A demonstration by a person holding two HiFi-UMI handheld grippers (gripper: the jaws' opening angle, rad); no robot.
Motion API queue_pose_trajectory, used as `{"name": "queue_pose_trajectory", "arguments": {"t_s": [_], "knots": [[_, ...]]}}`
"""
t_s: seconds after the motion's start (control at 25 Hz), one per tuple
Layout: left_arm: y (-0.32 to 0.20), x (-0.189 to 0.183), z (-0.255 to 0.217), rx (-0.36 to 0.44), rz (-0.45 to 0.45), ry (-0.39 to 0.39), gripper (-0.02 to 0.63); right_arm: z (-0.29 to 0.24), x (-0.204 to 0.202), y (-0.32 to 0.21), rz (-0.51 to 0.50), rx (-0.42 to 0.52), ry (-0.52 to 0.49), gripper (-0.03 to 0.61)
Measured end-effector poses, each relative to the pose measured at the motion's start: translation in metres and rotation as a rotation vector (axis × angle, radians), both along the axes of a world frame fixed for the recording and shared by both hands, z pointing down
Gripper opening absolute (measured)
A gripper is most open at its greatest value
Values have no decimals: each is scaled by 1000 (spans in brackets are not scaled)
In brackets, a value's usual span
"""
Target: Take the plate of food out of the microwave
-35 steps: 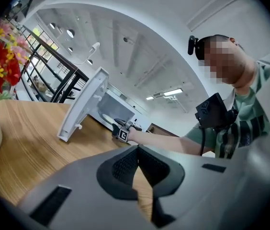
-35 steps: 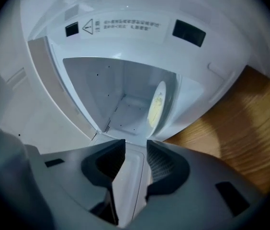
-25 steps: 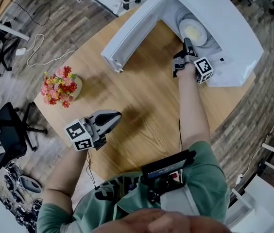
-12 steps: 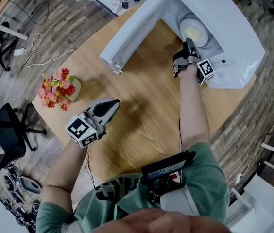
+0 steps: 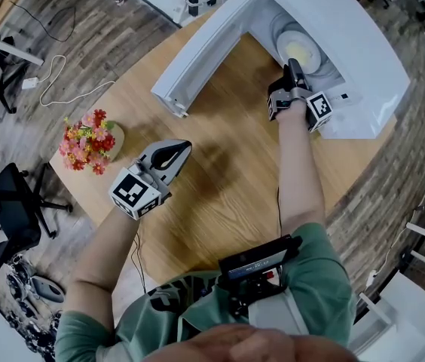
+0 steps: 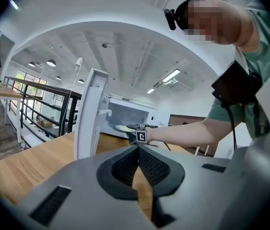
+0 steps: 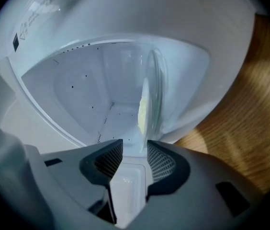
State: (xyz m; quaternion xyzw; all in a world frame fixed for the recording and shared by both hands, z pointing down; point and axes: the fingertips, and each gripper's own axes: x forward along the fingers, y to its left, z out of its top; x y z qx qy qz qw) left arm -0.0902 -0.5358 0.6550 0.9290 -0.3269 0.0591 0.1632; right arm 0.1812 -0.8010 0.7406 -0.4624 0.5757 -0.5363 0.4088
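Hovering low over the wooden table [image 5: 227, 172], nearest the person's body, the left gripper [image 5: 181, 151] has its jaws pressed together. Its own view shows the ribbed pads meeting at the tip with nothing between them. That view also looks across the tabletop at things the head view flattens: the open microwave door [image 6: 89, 114] stands upright on edge, and beyond it the person's right forearm [image 6: 192, 128] reaches level into the oven.

From the head view, a small vase of red and pink flowers [image 5: 88, 138] sits near the table's left edge, just beside the left gripper but apart from it. Off the table, on the plank floor, are a black office chair [image 5: 5, 210] and a loose white cable [image 5: 54, 74].

Farther out, the right gripper [image 5: 293, 66] is at the mouth of the white microwave [image 5: 363, 44], pointing into the cavity. The head view does not show how its jaws stand. The right gripper view does: they are a narrow gap apart, and the near rim of the plate [image 7: 143, 110] lines up with that gap just past the tips. The pads are not closed on it.

In that view the plate appears edge-on, because the gripper is rolled onto its side, with the glass turntable [image 7: 158, 87] just behind it. Only from above does the plate read as a round white dish, with pale yellow food [image 5: 298, 48] at its centre, inside the microwave on the turntable.
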Motion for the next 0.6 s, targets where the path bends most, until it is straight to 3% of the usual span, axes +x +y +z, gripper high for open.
{"name": "queue_pose_trajectory", "arguments": {"t_s": [0.2, 0.36, 0.6], "knots": [[3, 5, 4, -2, 17, -13, 5, 1, -1, -3, 0, -6, -5, 152], [7, 3, 7, -20, 21, -16, 5, 11, 4, 0, 28, -59, 3, 37], [13, 3, 12, -38, 27, -19, 5, 9, 2, 3, 30, -45, 0, 20]]}}
